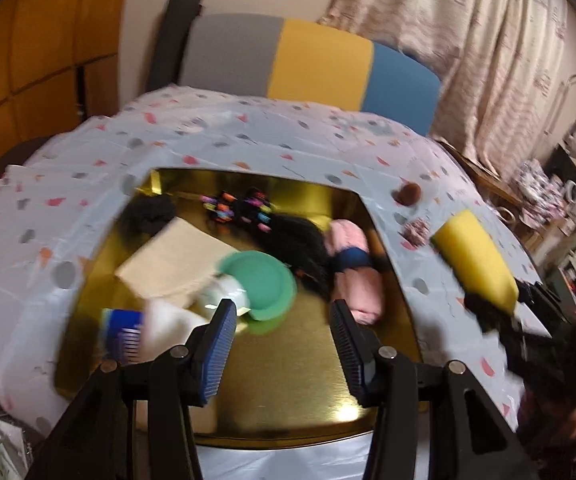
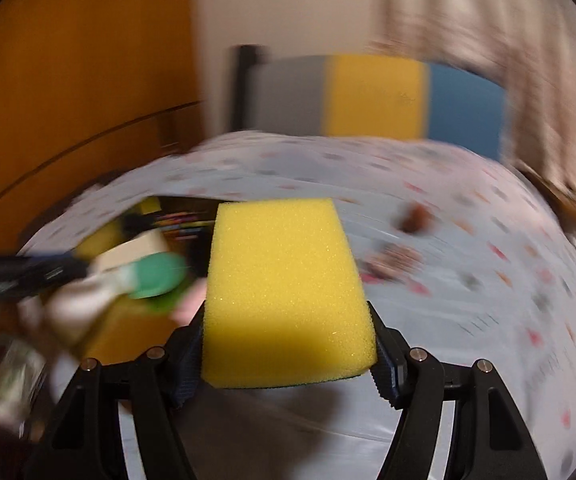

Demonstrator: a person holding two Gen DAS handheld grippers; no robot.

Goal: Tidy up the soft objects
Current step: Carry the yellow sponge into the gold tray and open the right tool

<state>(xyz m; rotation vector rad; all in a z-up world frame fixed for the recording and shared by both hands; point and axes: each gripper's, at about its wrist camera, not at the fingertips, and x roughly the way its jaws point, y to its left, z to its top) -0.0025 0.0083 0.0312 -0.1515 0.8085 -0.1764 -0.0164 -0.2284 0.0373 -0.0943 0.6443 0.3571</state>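
The right gripper (image 2: 288, 344) clamps a yellow sponge (image 2: 286, 292) by its two long sides, the block jutting forward toward 12 o'clock above the patterned tablecloth (image 2: 467, 320). In the left wrist view the same sponge (image 1: 475, 260) shows at 3 o'clock, just outside the right edge of the gold tray (image 1: 288, 392), with the right gripper (image 1: 527, 312) dark and blurred behind it.

The left gripper (image 1: 284, 344) hangs over the tray's near half, jaws wide apart and holding nothing; bare gold surface shows between its fingers (image 1: 220, 344) and runs down to the tray's near rim at 6 o'clock.

The tray's far half is crowded. A green lid (image 1: 264, 284) on a white container sits at about 11 o'clock of the left fingers, just beside a beige cloth (image 1: 172, 260). A pink roll (image 1: 355, 272) with a dark blue band lies along the right rim at 1 o'clock, touching black hair-like material (image 1: 295, 240). Coloured clips (image 1: 236, 204) lie near the far edge, and a black scrunchie (image 1: 152, 212) fills the far-left corner. A blue comb (image 1: 122, 332) sits at the left rim at 9 o'clock.

On the cloth beyond the tray's right corner lie a brown pom-pom (image 1: 407, 194) and a small patterned scrunchie (image 1: 415, 230), both apart from the sponge. A striped chair back (image 1: 311, 60) stands past the table's far edge.
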